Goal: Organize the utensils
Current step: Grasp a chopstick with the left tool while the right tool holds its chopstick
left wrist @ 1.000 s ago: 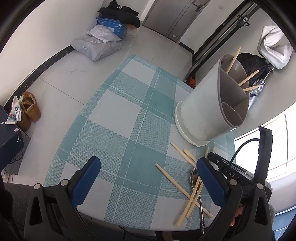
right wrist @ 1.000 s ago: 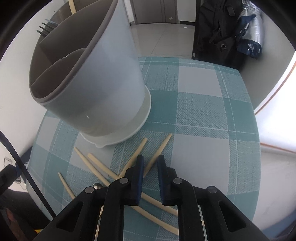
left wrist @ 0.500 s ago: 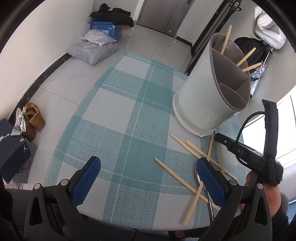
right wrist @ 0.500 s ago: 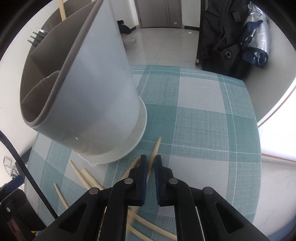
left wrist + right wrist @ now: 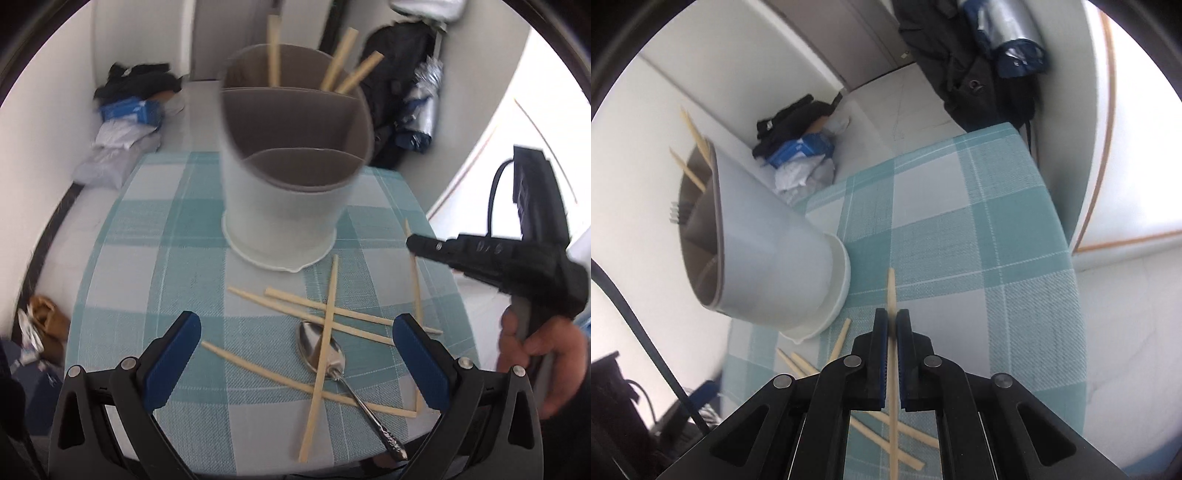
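Right gripper [image 5: 892,325]: its fingers are clamping one chopstick [image 5: 891,291] — tip pointing past them, just beside the holder's base.
Left gripper [image 5: 297,332]: hanging wide apart, gripping nothing.
Utensil holder [image 5: 284,206]: standing on the checked cloth [image 5: 147,258], three chopsticks in its back compartment.
Loose utensils: a spoon [image 5: 325,356] and crossed chopsticks [image 5: 325,295] are lying just before the holder.

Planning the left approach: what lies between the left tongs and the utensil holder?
In the left wrist view, loose chopsticks lie crossed on the checked cloth between the open left tongs and the holder, with a spoon under one.
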Tool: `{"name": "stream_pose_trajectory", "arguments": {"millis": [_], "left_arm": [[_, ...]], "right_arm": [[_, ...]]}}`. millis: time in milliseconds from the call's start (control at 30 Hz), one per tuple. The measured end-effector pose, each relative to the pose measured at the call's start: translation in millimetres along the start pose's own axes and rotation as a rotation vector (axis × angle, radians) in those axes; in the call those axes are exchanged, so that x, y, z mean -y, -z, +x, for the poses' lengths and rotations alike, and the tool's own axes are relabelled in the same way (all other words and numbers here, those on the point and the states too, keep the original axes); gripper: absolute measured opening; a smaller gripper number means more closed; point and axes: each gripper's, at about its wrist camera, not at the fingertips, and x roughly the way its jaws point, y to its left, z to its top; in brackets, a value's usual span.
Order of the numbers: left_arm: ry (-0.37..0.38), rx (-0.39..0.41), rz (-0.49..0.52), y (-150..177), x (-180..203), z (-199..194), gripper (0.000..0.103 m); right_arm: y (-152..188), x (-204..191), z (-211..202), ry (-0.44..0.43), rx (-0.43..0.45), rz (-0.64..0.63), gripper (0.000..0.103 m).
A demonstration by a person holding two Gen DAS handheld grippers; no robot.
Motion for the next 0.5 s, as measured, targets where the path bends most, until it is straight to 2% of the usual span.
{"name": "stream_pose_trajectory", "arguments": {"millis": [167,367,500], "left_arm": [[-0.007,-0.078,0.051,-14,19,23,0.100],[-0.013,-0.166,0.106,-23,38,51,0.078],[-0.056,-0.202,0.145,-24,46,65,0.072]], "right_arm": [[-2,17,-17,-0.083,0.023,0.076,0.003],[-1,17,-36,-0.090,0.085,0.040,0.003],[4,20,-51,-0.073,0.108,0.029,0.003]]}}
